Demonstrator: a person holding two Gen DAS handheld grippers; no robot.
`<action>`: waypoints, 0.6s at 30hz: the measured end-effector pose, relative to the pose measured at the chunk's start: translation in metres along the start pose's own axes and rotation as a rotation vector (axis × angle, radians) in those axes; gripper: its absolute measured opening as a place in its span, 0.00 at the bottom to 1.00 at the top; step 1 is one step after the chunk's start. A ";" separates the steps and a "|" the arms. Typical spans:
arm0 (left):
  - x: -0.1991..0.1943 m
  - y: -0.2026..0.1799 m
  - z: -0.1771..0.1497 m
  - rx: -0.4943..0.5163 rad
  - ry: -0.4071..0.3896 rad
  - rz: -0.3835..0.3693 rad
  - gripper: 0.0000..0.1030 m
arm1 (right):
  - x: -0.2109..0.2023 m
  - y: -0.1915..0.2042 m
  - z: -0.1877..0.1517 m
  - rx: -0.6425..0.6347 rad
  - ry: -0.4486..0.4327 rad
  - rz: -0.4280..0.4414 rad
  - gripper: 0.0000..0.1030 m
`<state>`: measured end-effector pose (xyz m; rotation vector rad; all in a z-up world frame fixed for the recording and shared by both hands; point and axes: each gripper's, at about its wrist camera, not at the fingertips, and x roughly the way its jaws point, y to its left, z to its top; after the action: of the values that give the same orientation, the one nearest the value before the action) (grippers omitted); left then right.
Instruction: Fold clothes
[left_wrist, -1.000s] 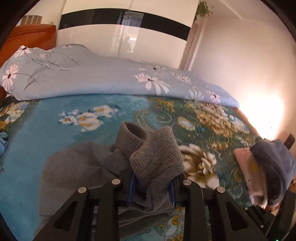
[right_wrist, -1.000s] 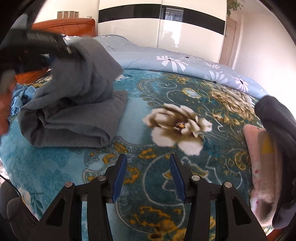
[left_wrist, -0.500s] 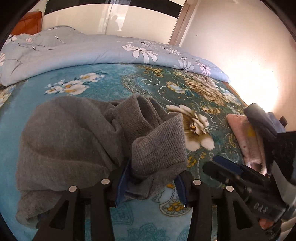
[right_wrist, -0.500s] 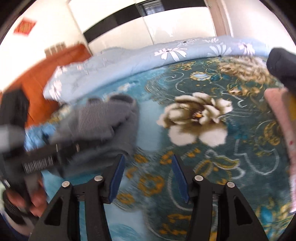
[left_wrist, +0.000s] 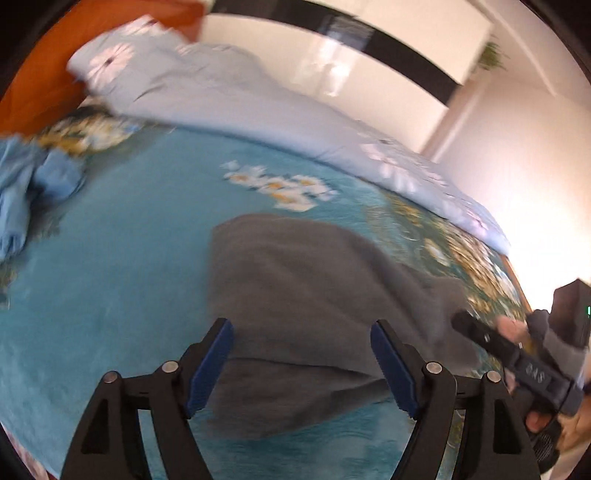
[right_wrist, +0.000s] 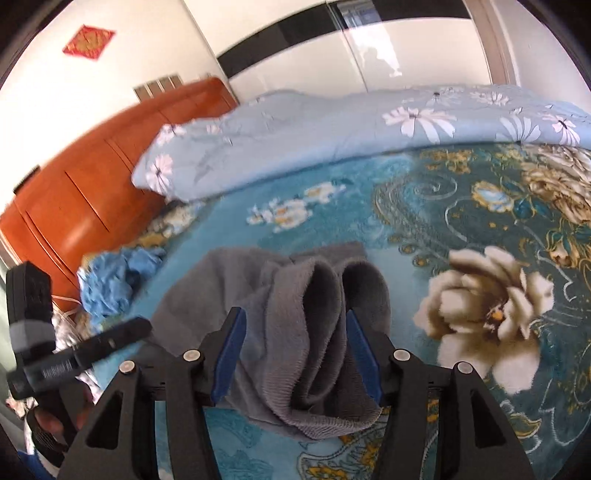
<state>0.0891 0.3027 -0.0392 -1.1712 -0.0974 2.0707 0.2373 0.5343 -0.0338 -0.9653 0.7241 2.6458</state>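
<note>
The left hand-held gripper (left_wrist: 301, 363) stands with its blue-padded fingers spread wide and nothing between them, poised over the near edge of the grey knitted garment (left_wrist: 314, 306), which lies mostly flat on the teal floral bedspread (left_wrist: 110, 277). The right hand-held gripper (right_wrist: 293, 356) has its blue pads apart on either side of a bunched-up fold of the same grey garment (right_wrist: 317, 332); the ribbed hem hangs down between the fingers, though whether the pads actually press the cloth cannot be told from this view. Seen from the left wrist camera, the right hand-held gripper's black body comes in at the right edge, beside the garment's far corner. To the left of the garment, near the orange-brown wooden headboard (right_wrist: 74, 192), sits a crumpled light-blue piece of clothing (right_wrist: 114, 280). Beyond the garment, a pale blue quilt with white flowers (right_wrist: 332, 140) lies rolled along the far side of the bed, before a glossy white wardrobe with a black band (right_wrist: 369, 48).
</note>
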 end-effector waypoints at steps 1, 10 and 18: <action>0.004 0.008 -0.002 -0.023 0.016 -0.004 0.78 | 0.006 0.000 -0.003 0.007 0.017 -0.001 0.56; 0.026 0.034 -0.032 -0.049 0.121 -0.035 0.78 | 0.018 -0.002 0.005 0.071 0.054 0.013 0.09; 0.031 0.037 -0.046 -0.050 0.154 -0.056 0.78 | 0.005 -0.004 0.046 -0.002 -0.025 -0.024 0.08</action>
<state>0.0937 0.2827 -0.1024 -1.3393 -0.1078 1.9322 0.2103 0.5614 -0.0082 -0.9339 0.6999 2.6333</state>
